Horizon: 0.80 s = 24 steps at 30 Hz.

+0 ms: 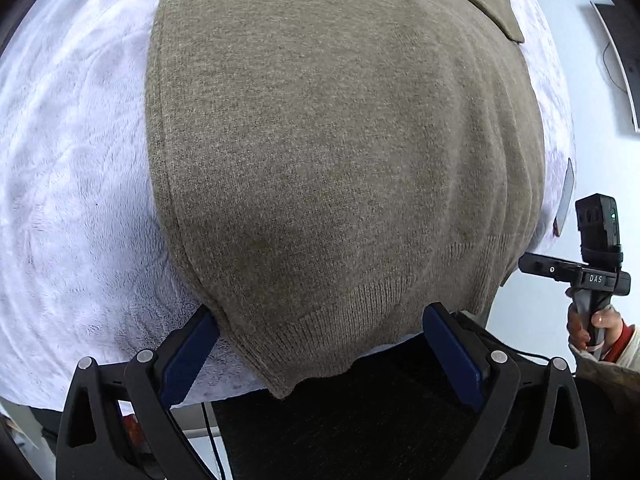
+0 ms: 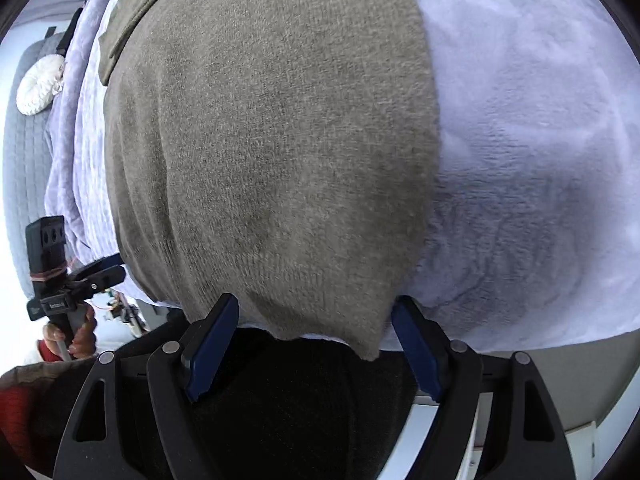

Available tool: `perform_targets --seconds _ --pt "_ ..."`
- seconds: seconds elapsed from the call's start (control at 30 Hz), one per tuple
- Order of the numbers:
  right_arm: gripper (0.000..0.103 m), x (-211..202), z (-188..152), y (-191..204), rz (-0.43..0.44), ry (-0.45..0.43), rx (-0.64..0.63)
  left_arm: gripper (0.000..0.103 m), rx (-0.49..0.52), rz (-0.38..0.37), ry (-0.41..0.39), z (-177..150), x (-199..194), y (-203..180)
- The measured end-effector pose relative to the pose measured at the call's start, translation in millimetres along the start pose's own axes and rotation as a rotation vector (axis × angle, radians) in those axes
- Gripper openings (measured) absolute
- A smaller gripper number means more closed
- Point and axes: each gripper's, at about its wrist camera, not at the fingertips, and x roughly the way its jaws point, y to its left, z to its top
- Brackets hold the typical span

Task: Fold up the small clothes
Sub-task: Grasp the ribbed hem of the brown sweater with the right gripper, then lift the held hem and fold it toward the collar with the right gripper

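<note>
A brown knit sweater point(image 1: 340, 152) lies flat on a white fluffy blanket point(image 1: 72, 184), with its ribbed hem toward me at the blanket's near edge. My left gripper point(image 1: 322, 316) is open, its blue pads standing on either side of the hem's left corner without pressing it. In the right wrist view the sweater point(image 2: 272, 152) fills the middle. My right gripper point(image 2: 316, 306) is open too and straddles the hem's right corner. Each gripper also shows in the other's view: the right gripper point(image 1: 534, 265) and the left gripper point(image 2: 110, 269), each held by a hand.
The blanket point(image 2: 540, 140) stretches well past both sides of the sweater. A round white cushion point(image 2: 38, 90) rests on a grey quilted surface point(image 2: 24, 160) beyond it. The person's dark clothing point(image 1: 360, 420) fills the space below the near edge. A dark panel point(image 1: 624, 60) leans at far right.
</note>
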Motion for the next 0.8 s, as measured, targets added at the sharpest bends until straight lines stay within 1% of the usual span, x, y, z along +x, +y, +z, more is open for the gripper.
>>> perform_targets --seconds 0.03,0.07,0.1,0.13,0.17,0.2,0.23,0.3,0.37,0.43,0.5,0.6,0.7,0.8 --pt "0.081 1 1 0 0.012 0.002 0.004 0.089 0.000 0.017 -0.001 -1 0 -1" --pt "0.071 0 2 0 0.018 0.002 0.010 0.070 0.004 0.051 0.001 -1 0 -2" --pt "0.057 -1 2 -1 0.016 0.001 0.021 0.061 0.012 0.087 0.002 0 0 -3" --pt "0.025 -3 3 -4 0.005 0.003 0.036 0.044 0.015 0.097 0.000 4 -4 0" --pt "0.017 -5 4 -6 0.014 0.002 0.049 0.027 0.009 0.069 -0.001 4 -7 5" --pt "0.016 -8 4 -7 0.049 -0.004 0.060 0.020 -0.004 0.035 0.002 4 -8 9" --pt "0.015 -12 3 -7 0.074 -0.007 0.058 0.017 -0.024 -0.006 0.003 4 -12 14" --pt "0.013 -23 4 -1 0.137 -0.024 0.036 0.017 -0.034 -0.053 -0.016 5 -26 24" --pt "0.012 -38 8 3 0.205 -0.056 0.021 0.017 -0.034 -0.094 -0.046 8 -41 25" --pt "0.011 -57 18 12 0.279 -0.118 0.019 0.017 -0.043 -0.138 -0.090 16 -57 24" --pt "0.009 -73 30 17 0.342 -0.187 0.025 0.017 -0.045 -0.166 -0.145 27 -75 24" --pt "0.007 -90 52 29 0.421 -0.284 0.035 0.017 -0.044 -0.183 -0.232 50 -98 22" --pt "0.007 -104 80 40 0.467 -0.351 0.021 0.017 -0.042 -0.193 -0.321 78 -119 21" --pt "0.007 -116 107 53 0.488 -0.405 0.010 0.017 -0.032 -0.178 -0.392 102 -138 21"
